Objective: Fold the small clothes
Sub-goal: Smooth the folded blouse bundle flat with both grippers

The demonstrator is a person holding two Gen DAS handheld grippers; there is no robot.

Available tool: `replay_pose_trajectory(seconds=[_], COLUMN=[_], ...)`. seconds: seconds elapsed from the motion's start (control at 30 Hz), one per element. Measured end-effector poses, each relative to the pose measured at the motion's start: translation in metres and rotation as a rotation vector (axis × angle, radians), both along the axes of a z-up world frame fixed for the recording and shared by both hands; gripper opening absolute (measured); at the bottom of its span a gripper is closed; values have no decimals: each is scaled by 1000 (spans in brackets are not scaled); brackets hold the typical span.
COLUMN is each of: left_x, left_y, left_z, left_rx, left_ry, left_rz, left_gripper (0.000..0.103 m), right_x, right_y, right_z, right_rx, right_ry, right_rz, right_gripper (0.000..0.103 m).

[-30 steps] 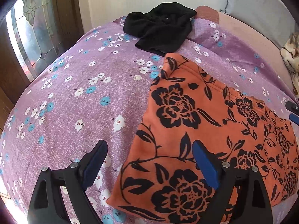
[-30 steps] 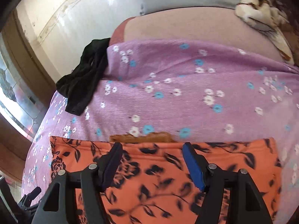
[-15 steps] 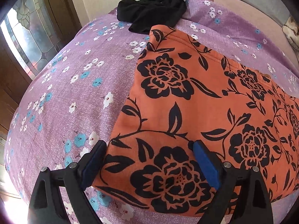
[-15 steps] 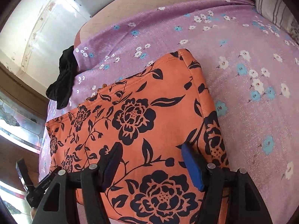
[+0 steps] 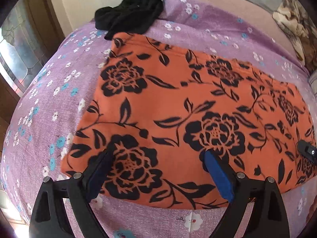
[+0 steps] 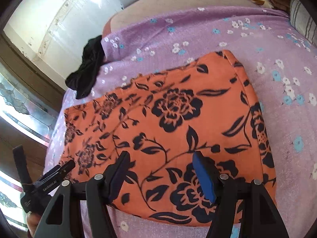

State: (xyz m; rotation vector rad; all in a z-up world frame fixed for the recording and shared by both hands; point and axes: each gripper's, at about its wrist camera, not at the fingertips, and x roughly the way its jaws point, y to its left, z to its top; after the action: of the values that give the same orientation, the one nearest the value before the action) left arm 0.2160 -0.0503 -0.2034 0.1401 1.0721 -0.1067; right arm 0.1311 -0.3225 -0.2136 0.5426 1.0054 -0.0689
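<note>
An orange fleece garment with black roses (image 5: 188,103) lies flat on the purple flowered bedsheet (image 5: 49,103). The left hand-held gripper (image 5: 158,170) and right hand-held gripper (image 6: 160,172) hover spread, empty; a shallow pinch might snag the sheet too.

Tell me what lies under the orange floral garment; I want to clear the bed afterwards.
The orange floral garment lies flat on the purple flowered bedsheet, which shows all around it. Anything beneath the cloth itself is covered. The black garment sits apart, beyond its far corner.
</note>
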Motion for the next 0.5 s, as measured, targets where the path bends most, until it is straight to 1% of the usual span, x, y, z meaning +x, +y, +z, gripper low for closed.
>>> replay_pose_trajectory(seconds=[0.03,0.07,0.1,0.13,0.17,0.23,0.33,0.43,0.5], left_x=[-2,-6,-9,-12,-15,-24,-33,-39,-42], left_y=[-4,-6,-7,-7,-5,2,20,41,55], left_z=[-6,-7,-5,-4,-1,8,21,30,34], left_rx=[23,38,43,44,33,-3,-47,-86,-131], left_ry=[3,-20,-36,-30,-22,-36,-70,-79,-74], left_rz=[-8,-12,-16,-23,-29,-24,8,44,65], left_gripper=[94,95,95,95,95,95,95,95,95], right_x=[-2,-3,-5,-9,-15,-25,-41,-57,-64], right_y=[1,3,4,4,4,1,-2,-7,-9], right_z=[-4,-2,1,3,6,12,25,37,42], right_rx=[-8,-21,-31,-30,-22,-6,-8,-6,4], right_ry=[-5,-17,-20,-28,-41,-58,-107,-148,-156], right_rz=[1,2,5,2,-6,-21,-42,-68,-79], right_gripper=[68,68,68,68,68,68,68,68,68])
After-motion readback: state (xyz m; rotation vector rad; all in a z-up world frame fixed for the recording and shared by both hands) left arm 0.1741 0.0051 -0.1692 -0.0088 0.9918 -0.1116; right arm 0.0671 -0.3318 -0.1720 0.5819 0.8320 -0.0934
